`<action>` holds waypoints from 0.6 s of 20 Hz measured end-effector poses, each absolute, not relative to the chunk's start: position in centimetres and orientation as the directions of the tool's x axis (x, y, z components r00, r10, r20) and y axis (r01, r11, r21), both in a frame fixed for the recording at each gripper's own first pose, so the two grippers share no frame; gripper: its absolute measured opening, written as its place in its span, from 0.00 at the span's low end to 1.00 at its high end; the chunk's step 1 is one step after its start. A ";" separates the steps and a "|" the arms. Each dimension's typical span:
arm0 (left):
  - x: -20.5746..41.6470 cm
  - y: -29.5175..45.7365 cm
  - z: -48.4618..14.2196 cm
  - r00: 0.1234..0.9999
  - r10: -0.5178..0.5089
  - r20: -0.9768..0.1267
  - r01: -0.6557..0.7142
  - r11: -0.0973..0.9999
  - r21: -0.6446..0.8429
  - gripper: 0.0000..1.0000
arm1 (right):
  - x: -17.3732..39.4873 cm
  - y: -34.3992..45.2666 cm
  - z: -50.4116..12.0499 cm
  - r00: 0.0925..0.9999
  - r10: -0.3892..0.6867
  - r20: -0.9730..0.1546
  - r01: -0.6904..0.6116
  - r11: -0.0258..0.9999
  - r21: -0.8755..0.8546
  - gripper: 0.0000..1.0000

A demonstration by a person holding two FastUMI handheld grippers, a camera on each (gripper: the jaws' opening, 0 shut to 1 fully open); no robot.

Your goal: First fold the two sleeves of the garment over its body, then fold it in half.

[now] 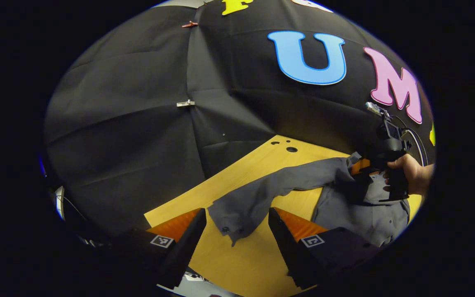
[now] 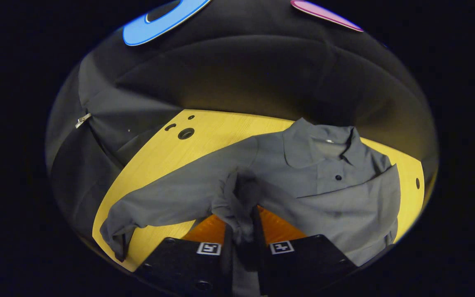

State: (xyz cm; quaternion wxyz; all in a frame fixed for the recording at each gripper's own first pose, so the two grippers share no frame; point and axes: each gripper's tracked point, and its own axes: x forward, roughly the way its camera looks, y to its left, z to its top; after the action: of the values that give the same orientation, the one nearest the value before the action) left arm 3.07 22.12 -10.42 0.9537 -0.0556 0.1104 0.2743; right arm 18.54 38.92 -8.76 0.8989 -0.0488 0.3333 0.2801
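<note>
right gripper (image 2: pixel 241 231) pinching a fold of the grey shirt (image 2: pixel 328 194); left gripper (image 1: pixel 237 231) spread wide above the sleeve cuff (image 1: pixel 231 225).

Left gripper (image 1: pixel 237 231) hovering with fingers spread wide, right gripper (image 2: pixel 241 231) pinching fabric with fingers closed, hand (image 1: pixel 410 175) gripping its handle at far right.

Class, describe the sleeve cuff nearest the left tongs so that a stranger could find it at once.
Start at the yellow wooden table before the black cloth wall. A grey shirt lies on it, one long sleeve stretched away from its body. The cuff is that sleeve's free end, with dark buttons, between the open left tongs.
</note>
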 end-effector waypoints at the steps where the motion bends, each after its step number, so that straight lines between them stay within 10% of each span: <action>1: 2.8 22.7 -10.7 0.817 0.522 -0.244 -0.548 0.835 -0.049 0.96 | 18.0 39.5 -9.2 0.604 0.484 -0.633 -0.544 0.831 0.117 0.41; 2: 2.6 23.3 -10.9 0.809 0.533 -0.248 -0.560 0.827 -0.050 0.97 | 17.2 39.7 -9.0 0.592 0.500 -0.632 -0.555 0.822 0.129 0.72; 6: 2.3 25.7 -11.3 0.777 0.580 -0.247 -0.608 0.792 -0.052 0.96 | 14.9 38.7 -7.8 0.600 0.511 -0.615 -0.577 0.810 0.109 1.00; 9: 2.8 26.6 -12.1 0.779 0.571 -0.259 -0.608 0.789 -0.086 0.96 | 12.6 36.8 -7.3 0.612 0.501 -0.611 -0.557 0.822 0.116 0.88; 12: 4.2 27.2 -13.0 0.790 0.543 -0.285 -0.591 0.797 -0.121 0.96 | 10.7 33.3 -6.1 0.631 0.479 -0.610 -0.525 0.843 0.119 0.99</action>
State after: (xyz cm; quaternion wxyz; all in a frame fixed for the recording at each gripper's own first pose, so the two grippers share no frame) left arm 4.20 27.21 -13.04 0.9405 -0.1023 0.1187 0.3015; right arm 10.68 33.35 -6.11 0.9023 -0.0350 0.3275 0.2781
